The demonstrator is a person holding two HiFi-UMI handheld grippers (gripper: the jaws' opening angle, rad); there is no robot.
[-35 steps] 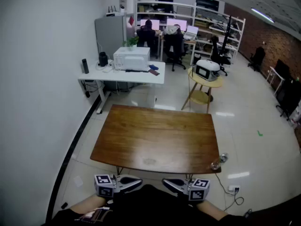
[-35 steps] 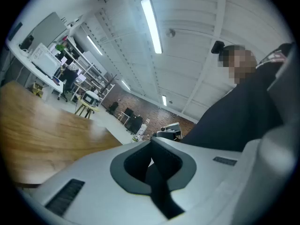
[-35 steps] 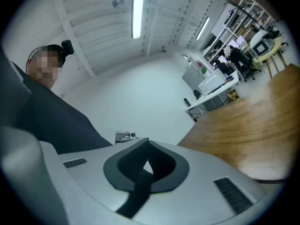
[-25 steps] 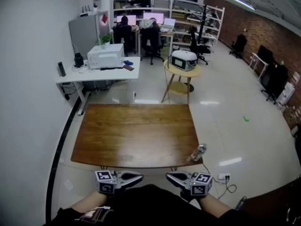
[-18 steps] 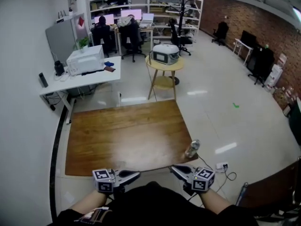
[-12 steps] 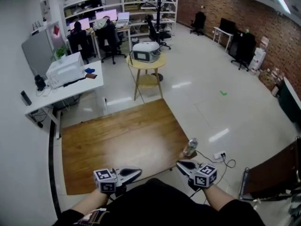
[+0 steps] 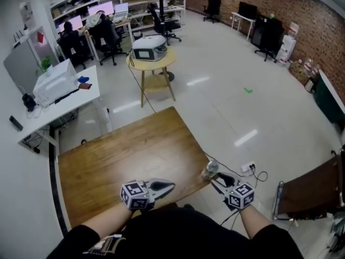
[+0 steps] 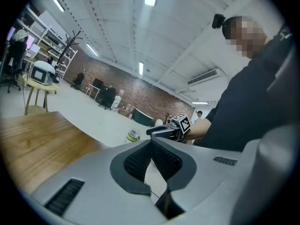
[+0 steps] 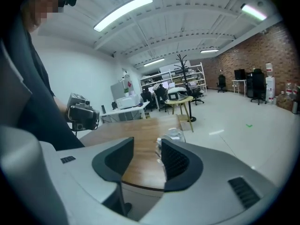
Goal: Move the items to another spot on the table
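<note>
While the clear plastic bottle [image 7: 209, 170] stands upright at the near right corner of the wooden table [image 7: 124, 155], close to both the right edge and the near edge, the rest of the tabletop spreads open to its left and far side. The bottle is see-through, with a pale cap and a green band near its top. The right gripper [image 7: 218, 180] sits just near of it, off the table corner and over the floor [image 7: 259, 117]. Its jaws are opening with nothing between them, and in the right gripper view the bottle [image 9: 172, 136] shows beyond the tip of the right-hand pad, partly hidden by it. The left gripper [image 7: 171, 186], its jaws pressed together on nothing, hangs over the near edge, left of the bottle.
</note>
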